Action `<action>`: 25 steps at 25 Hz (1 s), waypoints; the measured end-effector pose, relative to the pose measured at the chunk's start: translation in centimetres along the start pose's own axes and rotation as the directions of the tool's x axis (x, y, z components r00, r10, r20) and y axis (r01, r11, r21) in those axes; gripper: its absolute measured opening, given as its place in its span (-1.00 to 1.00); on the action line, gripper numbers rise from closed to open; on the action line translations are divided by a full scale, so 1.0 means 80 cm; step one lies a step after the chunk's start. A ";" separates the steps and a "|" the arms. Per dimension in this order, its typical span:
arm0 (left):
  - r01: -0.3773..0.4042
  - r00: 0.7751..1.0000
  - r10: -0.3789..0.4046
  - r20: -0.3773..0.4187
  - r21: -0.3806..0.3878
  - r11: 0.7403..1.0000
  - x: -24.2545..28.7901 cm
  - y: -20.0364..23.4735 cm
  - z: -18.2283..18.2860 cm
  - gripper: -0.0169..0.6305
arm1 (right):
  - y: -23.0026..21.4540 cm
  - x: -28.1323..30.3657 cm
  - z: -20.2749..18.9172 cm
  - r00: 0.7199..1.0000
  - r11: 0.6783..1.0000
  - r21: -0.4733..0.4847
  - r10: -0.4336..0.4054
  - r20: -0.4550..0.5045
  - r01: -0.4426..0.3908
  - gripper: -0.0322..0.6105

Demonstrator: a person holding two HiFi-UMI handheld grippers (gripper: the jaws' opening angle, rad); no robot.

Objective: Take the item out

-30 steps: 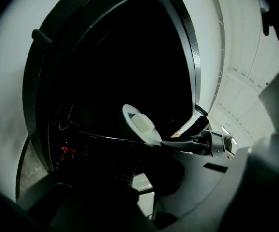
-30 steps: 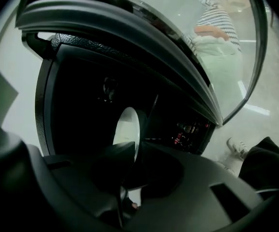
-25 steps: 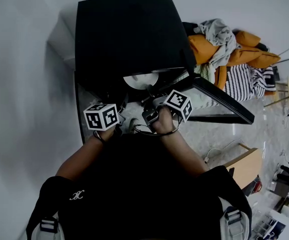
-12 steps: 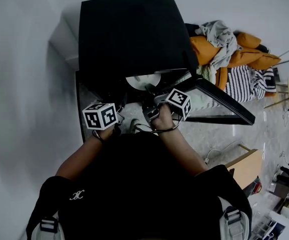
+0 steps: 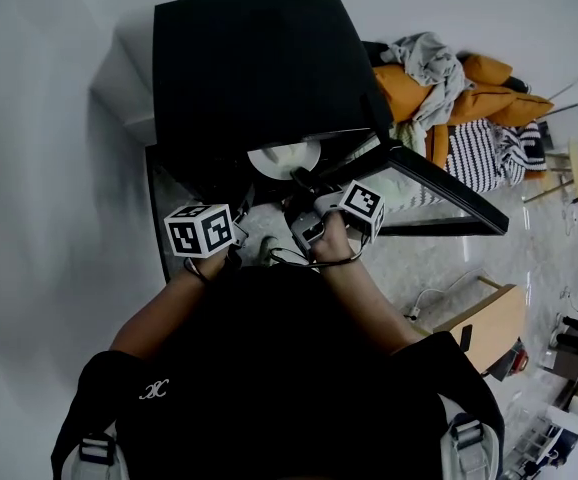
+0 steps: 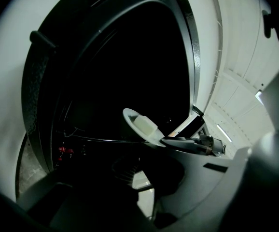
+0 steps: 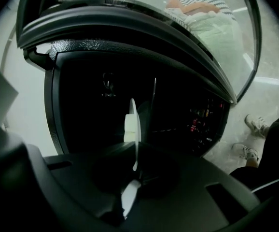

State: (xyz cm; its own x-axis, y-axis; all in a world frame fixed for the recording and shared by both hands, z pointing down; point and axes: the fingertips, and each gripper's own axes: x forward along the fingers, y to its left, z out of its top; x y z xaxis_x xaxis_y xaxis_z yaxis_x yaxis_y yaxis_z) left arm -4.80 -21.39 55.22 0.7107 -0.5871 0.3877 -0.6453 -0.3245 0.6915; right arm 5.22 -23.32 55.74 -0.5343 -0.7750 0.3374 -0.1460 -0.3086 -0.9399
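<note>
Right gripper [image 7: 133, 170]: shut on the near rim of the plate [image 5: 279, 158], which runs edge-on between the jaws.
Plate: white, with a pale block [image 6: 145, 125] on it; held in the air at the front edge of the oven [image 5: 254, 68] opening, half under its top.
Left gripper [image 6: 142, 195]: jaws apart with nothing between them, low and just beside the plate, pointed into the dark cavity.
Door [image 5: 439, 203]: swung wide open to the right, clear of both grippers.
Change: very little over the last second. The right gripper sits in nearly the same place, and a bit more of the plate shows past the oven's top edge.
Meaning: the grip has held and the plate seems to be partway out; the pull is slow, not finished.
Next, by my judgement: draw it straight back and level, since the block lies loose and could slide.
Risk: a one-sided hold on the rim may let the far edge dip.
</note>
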 end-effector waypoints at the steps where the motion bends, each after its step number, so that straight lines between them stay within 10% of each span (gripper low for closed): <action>1: 0.006 1.000 -0.006 -0.005 0.003 1.000 0.002 0.000 0.000 -0.92 | -0.001 0.000 0.000 1.000 1.000 0.003 0.008 0.001 -0.008 -0.83; 25: -0.008 0.997 0.029 -0.065 0.299 0.954 -0.024 0.015 0.004 -0.92 | 0.016 -0.082 -0.037 0.980 0.990 0.064 0.116 0.160 -0.128 -0.83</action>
State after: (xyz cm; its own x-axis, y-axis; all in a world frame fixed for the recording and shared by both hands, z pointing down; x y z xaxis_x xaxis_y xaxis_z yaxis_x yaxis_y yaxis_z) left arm -7.05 -20.90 55.08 0.7087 -0.5465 0.4461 -0.7051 -0.5268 0.4748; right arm 6.03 -17.00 52.18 -0.4071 -0.8839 0.2302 -0.0228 -0.2421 -0.9700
